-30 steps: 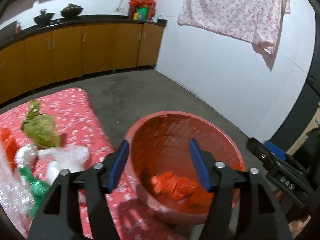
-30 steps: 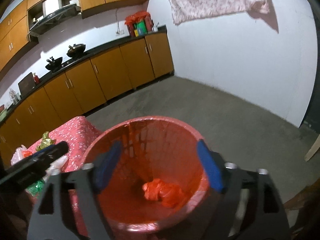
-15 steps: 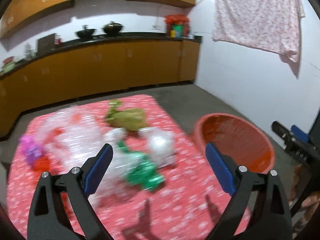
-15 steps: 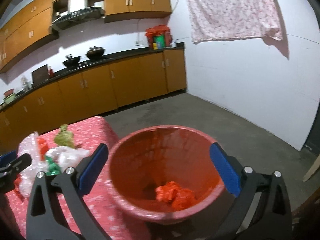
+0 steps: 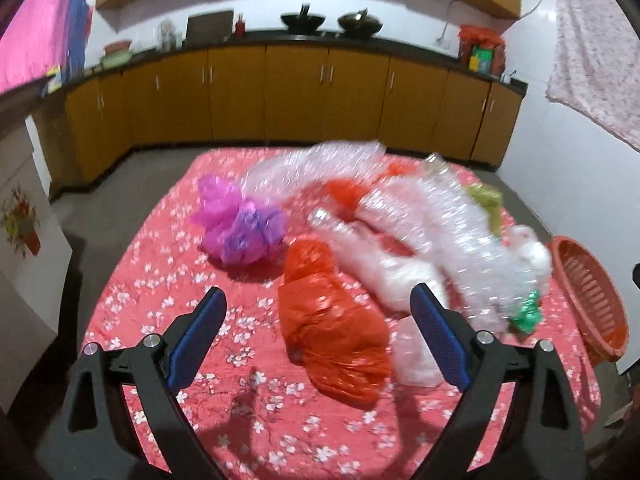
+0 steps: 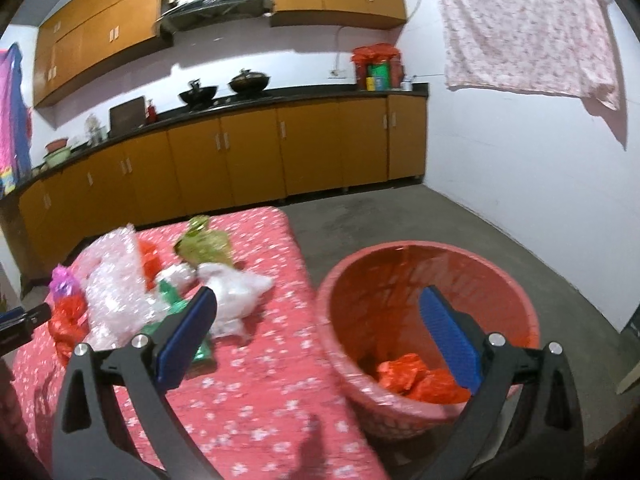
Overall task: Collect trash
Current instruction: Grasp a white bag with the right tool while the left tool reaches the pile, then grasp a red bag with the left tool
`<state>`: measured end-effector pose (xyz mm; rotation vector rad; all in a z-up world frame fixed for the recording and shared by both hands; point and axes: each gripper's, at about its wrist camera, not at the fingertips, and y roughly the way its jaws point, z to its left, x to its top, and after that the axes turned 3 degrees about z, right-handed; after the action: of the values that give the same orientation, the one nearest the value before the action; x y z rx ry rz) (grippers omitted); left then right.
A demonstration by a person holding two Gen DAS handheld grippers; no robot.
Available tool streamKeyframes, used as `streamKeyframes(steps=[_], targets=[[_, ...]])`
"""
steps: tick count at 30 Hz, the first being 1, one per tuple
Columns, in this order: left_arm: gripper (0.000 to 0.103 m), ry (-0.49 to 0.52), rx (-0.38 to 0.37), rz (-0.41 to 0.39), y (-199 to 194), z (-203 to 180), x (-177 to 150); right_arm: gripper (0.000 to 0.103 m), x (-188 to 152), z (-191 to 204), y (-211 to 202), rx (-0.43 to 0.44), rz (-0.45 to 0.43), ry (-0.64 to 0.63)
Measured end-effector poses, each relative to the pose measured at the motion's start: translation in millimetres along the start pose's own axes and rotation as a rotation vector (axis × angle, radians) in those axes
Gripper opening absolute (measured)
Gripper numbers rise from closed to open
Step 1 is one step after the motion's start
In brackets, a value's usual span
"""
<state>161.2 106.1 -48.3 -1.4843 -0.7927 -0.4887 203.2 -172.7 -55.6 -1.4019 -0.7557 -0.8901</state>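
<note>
My left gripper is open and empty above the table, with a crumpled orange-red bag lying between its jaws. Beside the bag lie a purple bag, clear bubble wrap, white plastic, a green wrapper and an olive bag. The red trash basket stands off the table's right edge. My right gripper is open and empty, held over the table edge and the basket rim; an orange-red bag lies inside the basket.
The table has a red flowered cloth. Orange kitchen cabinets run along the back wall. A floral sheet hangs on the white wall at the right. Grey floor lies beyond the basket.
My left gripper swung left from over the basket to over the trash pile on the table. My right gripper drew back and left from the basket. Both stayed open.
</note>
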Motion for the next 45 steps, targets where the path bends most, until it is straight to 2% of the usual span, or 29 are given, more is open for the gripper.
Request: streamKeyframes(steps=[4, 7, 11, 16, 17, 20, 22, 28, 31, 32, 33, 36, 45], targets=[[0.081, 0.011, 0.011, 0.057, 23.3, 2.6, -8.4, 0.099, 0.4, 16.6, 7.0, 0.009, 0.017, -0.029], [0.08, -0.014, -0.001, 0.098, 39.2, 6.5, -9.3, 0.099, 2.1, 23.7, 12.8, 0.014, 0.021, -0.036], [0.08, -0.036, -0.027, 0.11, 42.5, 11.3, -10.6, 0.099, 7.2, 32.6, 24.8, 0.024, 0.031, -0.042], [0.063, -0.073, -0.114, 0.132, 45.0, 16.6, -13.4, 0.099, 9.4, 44.4, 51.3, 0.044, 0.068, -0.038], [0.062, -0.08, -0.126, 0.135, 44.7, 17.9, -13.6, 0.098, 10.0, 46.1, 58.6, 0.047, 0.08, -0.034], [0.064, -0.095, -0.132, 0.141, 44.0, 20.5, -15.4, 0.093, 12.0, 49.9, 80.8, 0.053, 0.126, -0.019], [0.071, -0.108, -0.12, 0.145, 47.2, 25.0, -16.0, 0.09, 13.7, 52.0, 97.4, 0.063, 0.162, -0.002], [0.072, -0.129, -0.115, 0.171, 54.4, 22.3, -12.8, 0.087, 12.6, 67.5, 136.0, 0.071, 0.259, -0.006], [0.072, -0.127, -0.115, 0.172, 55.2, 21.0, -11.1, 0.072, 7.5, 73.1, 149.7, 0.07, 0.32, -0.044], [0.072, -0.129, -0.116, 0.172, 54.6, 21.1, -10.4, 0.063, 6.4, 73.0, 154.0, 0.083, 0.344, -0.037], [0.072, -0.131, -0.117, 0.172, 54.1, 21.8, -10.1, 0.058, 5.7, 71.4, 156.4, 0.092, 0.358, -0.026], [0.073, -0.138, -0.118, 0.179, 57.3, 22.1, -6.6, 0.05, 2.9, 63.7, 156.5, 0.111, 0.373, 0.001], [0.073, -0.131, -0.118, 0.191, 51.7, 19.9, -17.3, 0.049, -3.4, 53.7, 143.5, 0.123, 0.362, 0.01]])
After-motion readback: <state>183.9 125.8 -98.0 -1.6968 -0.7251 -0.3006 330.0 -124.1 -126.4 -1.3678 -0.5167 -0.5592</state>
